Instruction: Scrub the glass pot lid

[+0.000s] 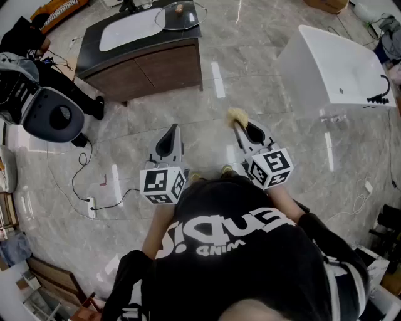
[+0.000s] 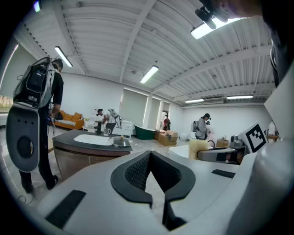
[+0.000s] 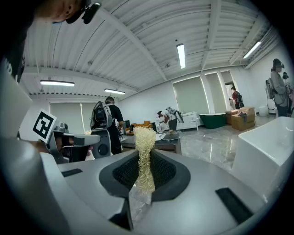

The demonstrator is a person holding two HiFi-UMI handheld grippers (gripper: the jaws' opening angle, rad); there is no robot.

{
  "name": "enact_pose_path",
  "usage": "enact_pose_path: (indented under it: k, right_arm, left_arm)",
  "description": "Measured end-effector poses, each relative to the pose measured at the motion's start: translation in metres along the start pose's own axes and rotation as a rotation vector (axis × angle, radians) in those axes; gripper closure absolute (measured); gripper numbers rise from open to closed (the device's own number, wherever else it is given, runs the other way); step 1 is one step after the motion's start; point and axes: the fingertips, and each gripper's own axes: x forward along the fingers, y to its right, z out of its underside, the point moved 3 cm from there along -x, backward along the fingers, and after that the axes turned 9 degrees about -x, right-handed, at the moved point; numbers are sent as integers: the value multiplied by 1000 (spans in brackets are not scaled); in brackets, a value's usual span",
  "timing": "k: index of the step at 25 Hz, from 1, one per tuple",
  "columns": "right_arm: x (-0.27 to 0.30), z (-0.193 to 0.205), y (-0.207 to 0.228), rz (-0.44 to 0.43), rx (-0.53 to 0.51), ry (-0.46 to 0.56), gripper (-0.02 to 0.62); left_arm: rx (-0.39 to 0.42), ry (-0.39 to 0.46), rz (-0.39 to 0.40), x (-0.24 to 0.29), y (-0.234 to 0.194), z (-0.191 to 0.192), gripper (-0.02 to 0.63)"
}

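The glass pot lid with a small knob lies on the dark vanity counter, beside its white basin, far ahead of me. In the left gripper view the lid sits on that counter, well beyond the jaws. My left gripper is shut with nothing in it. My right gripper is shut on a yellow mesh scrubber, which stands upright between the pads. Both grippers hover level over the floor, apart from the lid.
A white bathtub stands at the right. At the left is a grey and black machine, with a cable and power strip on the marble floor. Several people move about far behind the counter.
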Motion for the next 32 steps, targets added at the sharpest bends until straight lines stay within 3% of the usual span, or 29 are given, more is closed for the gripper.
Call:
enact_pose_path:
  k: [18,32]
  right_arm:
    - [36,1,-22,61,74,7,548]
    - [116,-7,37,62,56,13,548]
  left_arm:
    - [29,-14,53,9,-55,-11,592]
    - [21,-16,63,102,-86,-30,592]
